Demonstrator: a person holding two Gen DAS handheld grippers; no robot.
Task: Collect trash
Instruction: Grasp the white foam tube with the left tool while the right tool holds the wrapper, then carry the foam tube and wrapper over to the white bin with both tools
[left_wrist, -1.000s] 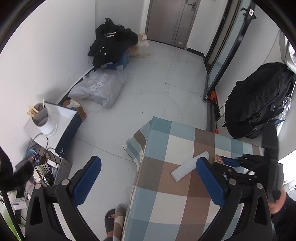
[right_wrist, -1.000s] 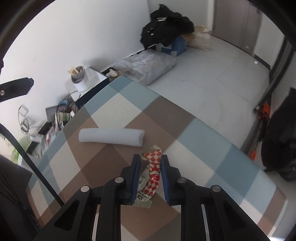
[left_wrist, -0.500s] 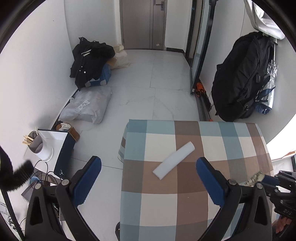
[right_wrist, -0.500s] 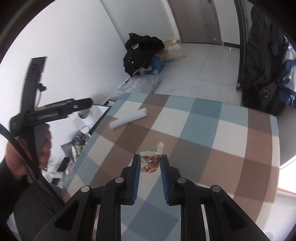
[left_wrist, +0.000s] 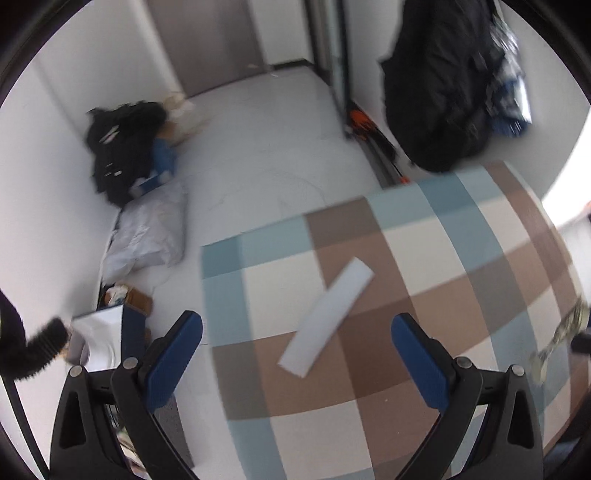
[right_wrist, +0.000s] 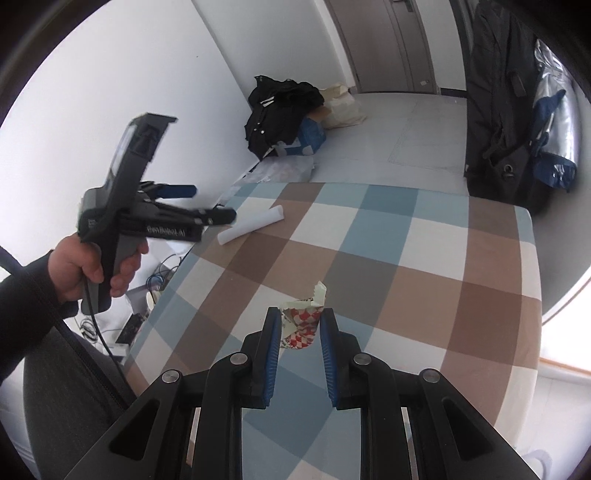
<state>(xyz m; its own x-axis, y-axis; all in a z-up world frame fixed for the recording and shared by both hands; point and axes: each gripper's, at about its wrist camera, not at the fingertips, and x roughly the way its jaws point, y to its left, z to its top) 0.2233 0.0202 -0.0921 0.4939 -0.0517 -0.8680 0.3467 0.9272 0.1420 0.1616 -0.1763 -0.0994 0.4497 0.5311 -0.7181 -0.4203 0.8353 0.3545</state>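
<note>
Trash on the checked surface (right_wrist: 424, 258) comes to two pieces: a crumpled red-and-white checked paper wrapper (right_wrist: 301, 321) and a white rolled paper tube (left_wrist: 327, 317). The wrapper sits pinched between the blue pads of the right hand-held gripper (right_wrist: 297, 325), which is closed on it — the paper's torn top pokes up past the fingertips and its body hangs above the blue, brown and cream cloth rather than lying on it. So that piece looks already secured.

What remains is the tube. It lies flat on the cloth near the surface's far left corner as the right wrist view shows it, well apart from the right hand-held gripper. The left hand-held gripper (left_wrist: 295, 347) is plainly the nearer one: its jaws are spread wide and hold nothing, and in its own view the tube lies directly ahead, between the two blue pads and a little beyond them. The tube's long axis runs diagonally — near end low and to the left, far end up and to the right — so it crosses the line between the pads at a slant. In my judgement the left hand would need to turn somewhat so the pads close across the tube's short width, not along its length. The left view is blurred, so finer detail of the tube cannot be told.
</note>
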